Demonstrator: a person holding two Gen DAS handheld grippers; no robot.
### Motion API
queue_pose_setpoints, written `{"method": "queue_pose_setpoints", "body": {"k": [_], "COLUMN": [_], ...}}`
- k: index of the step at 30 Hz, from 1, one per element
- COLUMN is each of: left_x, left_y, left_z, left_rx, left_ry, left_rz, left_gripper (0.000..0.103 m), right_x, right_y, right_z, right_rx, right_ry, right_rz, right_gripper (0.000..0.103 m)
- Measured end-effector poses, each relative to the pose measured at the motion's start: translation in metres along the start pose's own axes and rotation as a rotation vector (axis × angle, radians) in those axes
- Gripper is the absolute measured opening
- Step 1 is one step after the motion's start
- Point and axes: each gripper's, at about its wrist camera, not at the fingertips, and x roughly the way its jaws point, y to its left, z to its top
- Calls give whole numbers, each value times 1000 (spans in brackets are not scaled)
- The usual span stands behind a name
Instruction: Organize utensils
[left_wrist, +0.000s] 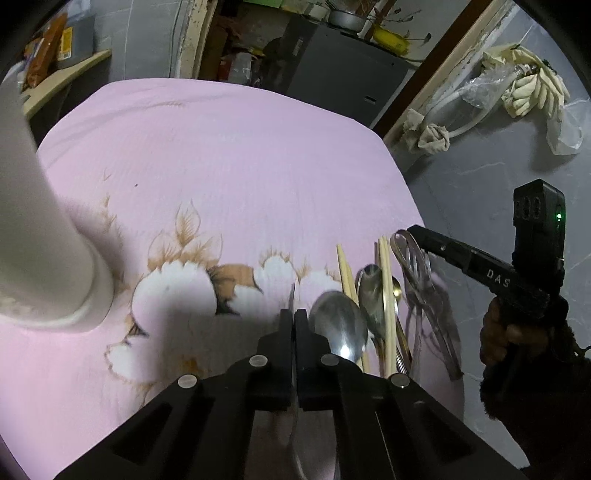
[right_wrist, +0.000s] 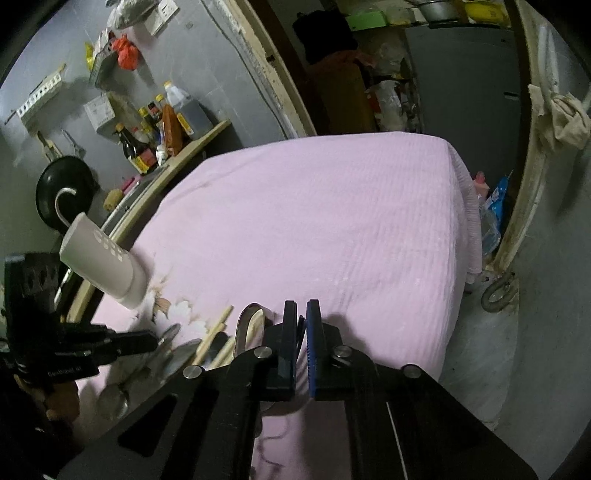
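Note:
A pile of utensils lies at the near right of the pink cloth table: a large steel spoon, a smaller spoon, wooden chopsticks and steel tongs. My left gripper is shut on a thin steel utensil whose handle runs down between the fingers. My right gripper is shut on a thin dark handle; in the left wrist view its tip touches the tongs. A tall white utensil holder stands at the left; it also shows in the right wrist view.
The table's right edge drops to a grey floor. A counter with sauce bottles and a black pan lie left of the table. A grey cabinet stands behind it.

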Motion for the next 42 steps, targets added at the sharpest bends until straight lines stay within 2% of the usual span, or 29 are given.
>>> {"method": "queue_pose_setpoints", "body": {"k": [5,10,12,19,25,28,31,33,36,42], "left_x": [1,4,6,11,15,18,21,19,-1,-36], "left_y": [3,1,4,7,-3,-16,-26,-22,-11,-4], "left_z": [-4,0,1,2,5,6,6,7,8,1], "left_rx": [12,71,76,69,165,239,244,199,93,36], "left_ry": [30,59,86,122,154,163,149,136,53,-78], "left_rz": [-9,46,41,-5,17,71,107,89,10,9], "left_gripper": [2,5,8,9,10,11,10,6,1,1], "right_x": [-10,-16,-17,-14,-10,-11,-18,-26,-41,-73], "right_y": [8,8,8,6,6,9,16,23,36,65], "right_z": [-4,-6,-5,-9,-10,-9,-7,-5,-3,-2], "right_rx": [0,11,15,18,16,10,-7,-22,-50,-79], "right_ry": [-20,-30,-29,-22,-13,-18,-36,-56,-84,-160], "right_rz": [-9,-20,-20,-25,-32,-48,-67,-82,-115,-185], "right_gripper": [4,4,4,4,4,4,4,3,3,2]}}
